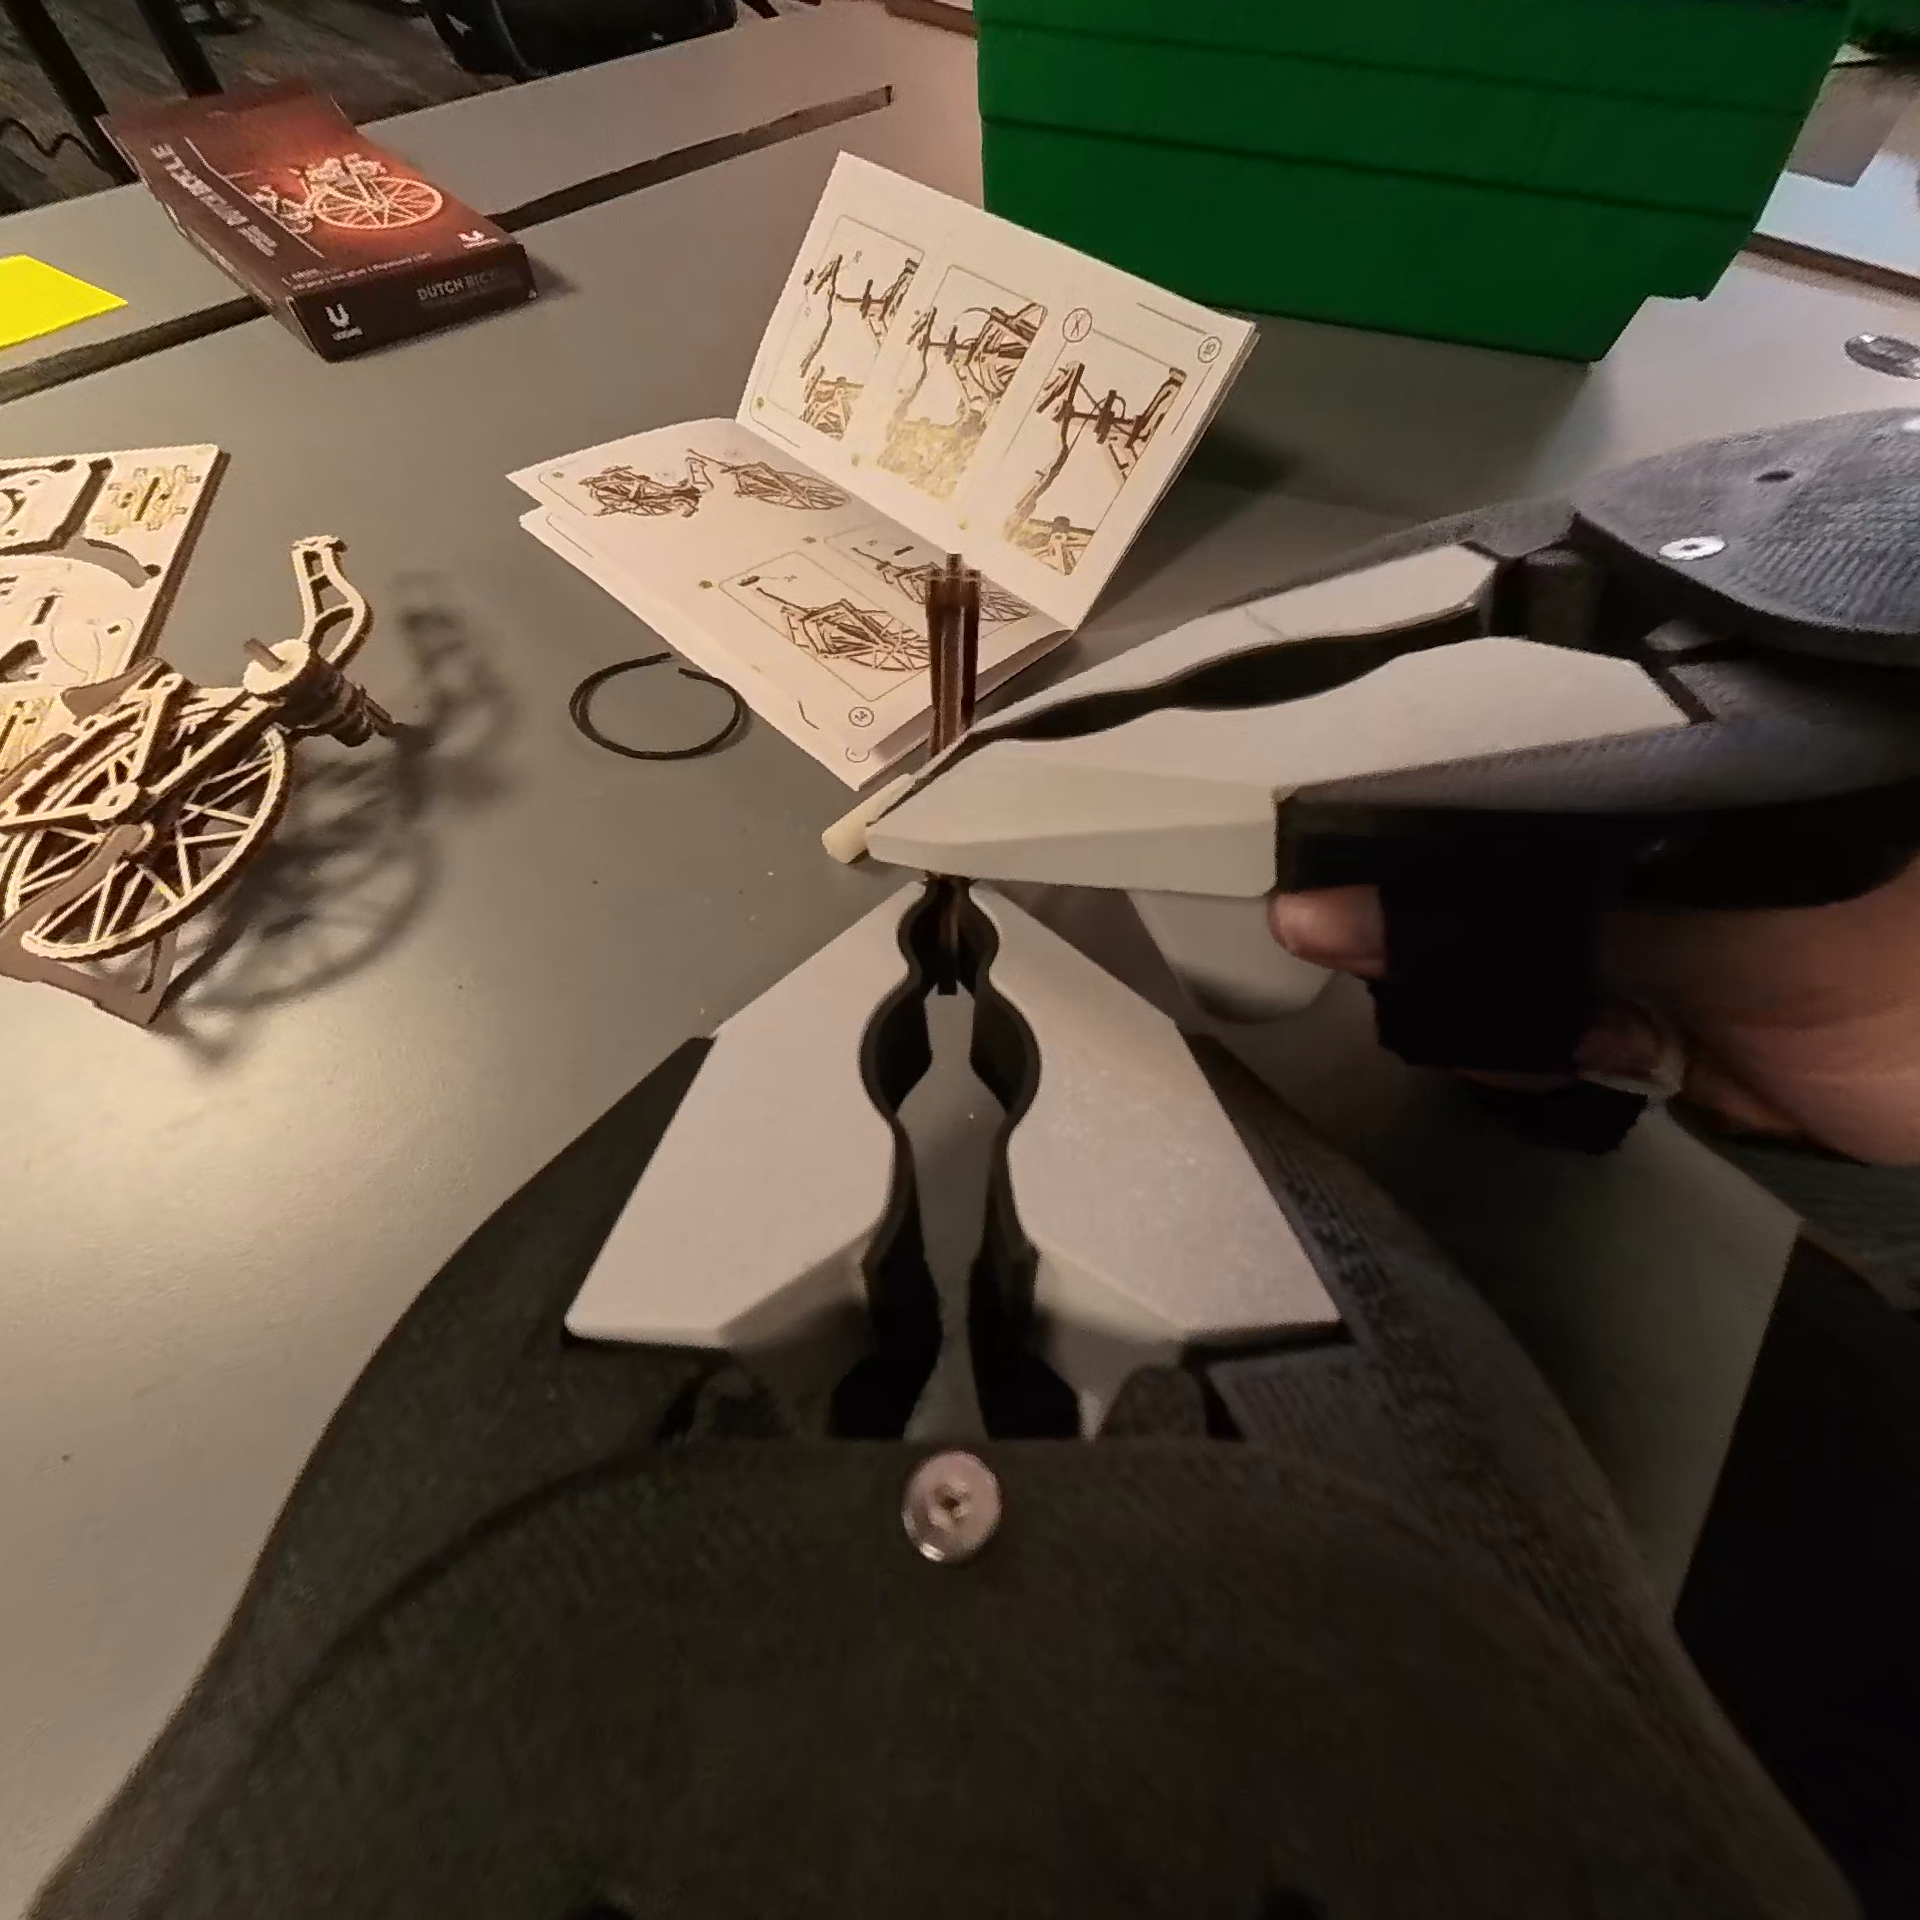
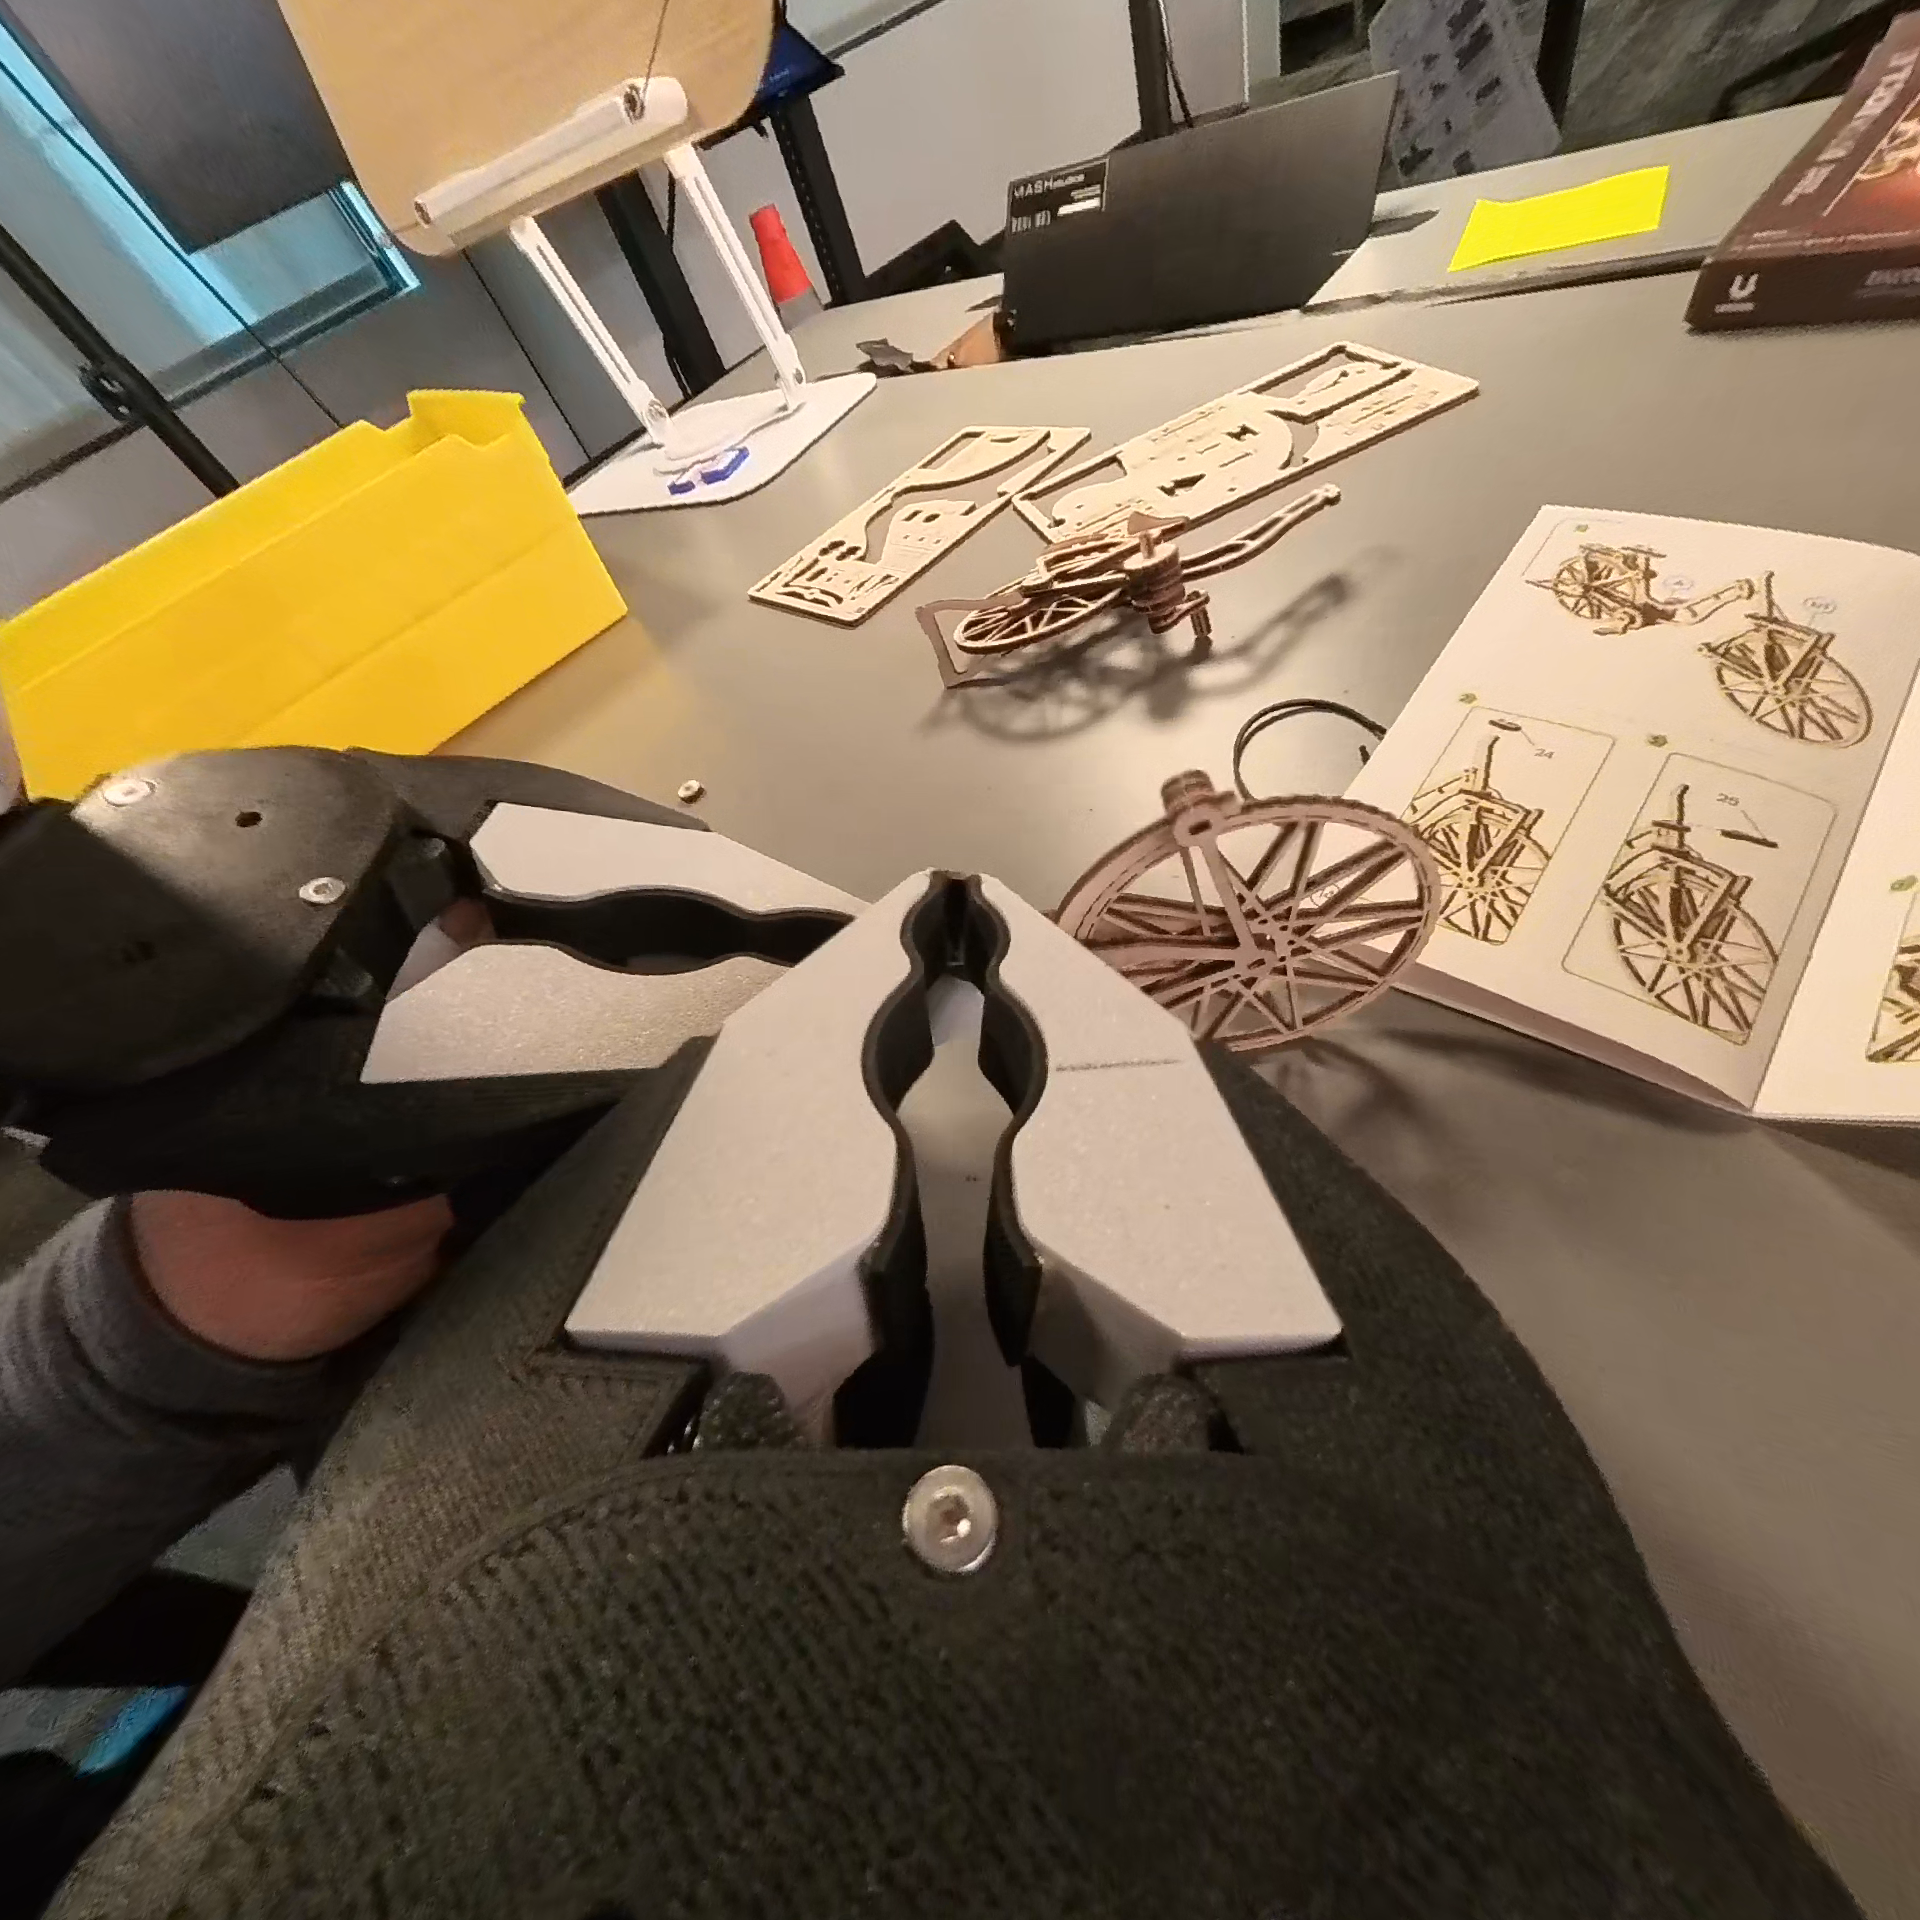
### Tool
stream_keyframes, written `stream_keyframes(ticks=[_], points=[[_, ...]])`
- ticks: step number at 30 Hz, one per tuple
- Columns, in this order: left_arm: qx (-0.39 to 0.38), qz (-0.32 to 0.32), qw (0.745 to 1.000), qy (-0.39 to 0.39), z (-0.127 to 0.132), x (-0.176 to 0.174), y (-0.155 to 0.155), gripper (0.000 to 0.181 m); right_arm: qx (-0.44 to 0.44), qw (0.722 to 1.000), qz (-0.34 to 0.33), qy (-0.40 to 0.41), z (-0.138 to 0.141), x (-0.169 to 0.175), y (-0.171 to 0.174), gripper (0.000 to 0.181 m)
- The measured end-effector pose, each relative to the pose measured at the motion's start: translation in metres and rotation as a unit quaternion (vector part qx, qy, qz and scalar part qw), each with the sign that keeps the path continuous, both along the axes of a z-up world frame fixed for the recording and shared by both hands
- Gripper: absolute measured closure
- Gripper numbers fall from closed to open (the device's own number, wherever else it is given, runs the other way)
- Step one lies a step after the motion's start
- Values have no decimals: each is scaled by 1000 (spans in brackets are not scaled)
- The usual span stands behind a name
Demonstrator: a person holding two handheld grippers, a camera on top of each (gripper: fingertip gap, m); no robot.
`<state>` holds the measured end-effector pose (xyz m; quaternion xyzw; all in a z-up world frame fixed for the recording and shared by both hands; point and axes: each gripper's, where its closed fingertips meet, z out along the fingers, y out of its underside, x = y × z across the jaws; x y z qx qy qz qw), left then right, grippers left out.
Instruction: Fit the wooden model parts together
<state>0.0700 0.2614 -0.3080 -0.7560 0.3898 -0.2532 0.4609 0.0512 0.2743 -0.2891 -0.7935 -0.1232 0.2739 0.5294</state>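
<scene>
Grey table [image 2: 831, 727] carries 2 part sheets [image 2: 1195, 468], a half-built bike [image 2: 1081, 603], open booklet [image 2: 1662, 790], yellow bin [image 2: 312, 623]. Both grippers, left [image 1: 948, 896] and right [image 2: 956, 883], have jaws clamped on the wheel [image 2: 1247, 925], held upright above the table.

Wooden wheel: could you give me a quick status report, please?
Left gripper shut on wooden wheel edge. Right gripper shut, fingers crossing just above; its grip unclear. Wheel upright. Booklet close behind.

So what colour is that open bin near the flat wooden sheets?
Bright yellow. The bin shows best in the right wrist view, on the left.
</scene>
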Motion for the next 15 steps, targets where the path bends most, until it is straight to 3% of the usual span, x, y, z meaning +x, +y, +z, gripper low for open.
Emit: stream_keyframes(ticks=[3, 7, 12, 15], points=[[0, -1, 1000, -2, 0, 0, 0, 181, 20, 999, -5, -50, -1, 1, 1, 181], [-4, 0, 1000, 1, -1, 0, 0, 181, 9, 999, 1, -41, -2, 0, 1, 181], [9, -6, 1000, 9, -1, 2, -1, 181, -26, 998, 12, 63, 0, 3, -2, 181], [15, -5, 1000, 13, -1, 2, -1, 181, 15, 999, -5, -49, -2, 3, -2, 181]])
